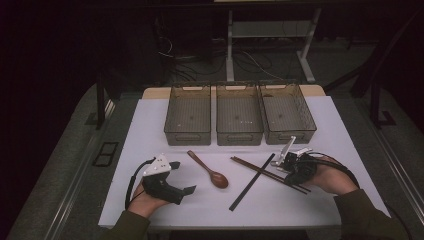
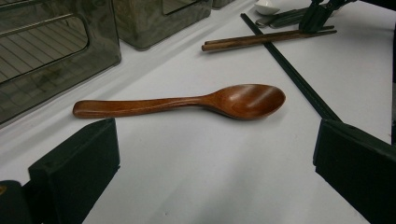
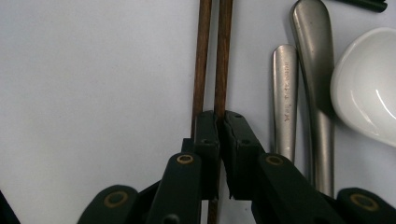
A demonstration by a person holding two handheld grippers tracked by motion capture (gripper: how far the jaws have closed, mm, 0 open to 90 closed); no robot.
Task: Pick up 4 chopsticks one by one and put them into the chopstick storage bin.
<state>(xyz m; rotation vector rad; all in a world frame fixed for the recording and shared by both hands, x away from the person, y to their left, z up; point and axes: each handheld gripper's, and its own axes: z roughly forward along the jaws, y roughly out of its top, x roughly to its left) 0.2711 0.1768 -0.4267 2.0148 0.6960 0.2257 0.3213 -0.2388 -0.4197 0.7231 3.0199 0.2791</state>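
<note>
My right gripper (image 1: pixel 283 164) rests on the white table (image 1: pixel 150 150) at the right, over a pair of brown chopsticks (image 1: pixel 257 169). In the right gripper view its jaws (image 3: pixel 220 116) are pressed together on the brown chopsticks (image 3: pixel 223 56); I cannot tell whether both sticks are pinched. My left gripper (image 1: pixel 184 177) lies at the front left, open, with nothing between its jaws. In the left gripper view (image 2: pixel 212 172) a brown wooden spoon (image 2: pixel 187 100) lies just beyond the wide-apart jaws, untouched.
Three grey mesh bins (image 1: pixel 187 136) (image 1: pixel 239 136) (image 1: pixel 290 135) stand in a row at the back. A long black chopstick (image 1: pixel 252 182) crosses the brown pair. Two metal handles (image 3: pixel 285 93) and a white ceramic spoon (image 3: pixel 369 84) lie beside the right gripper.
</note>
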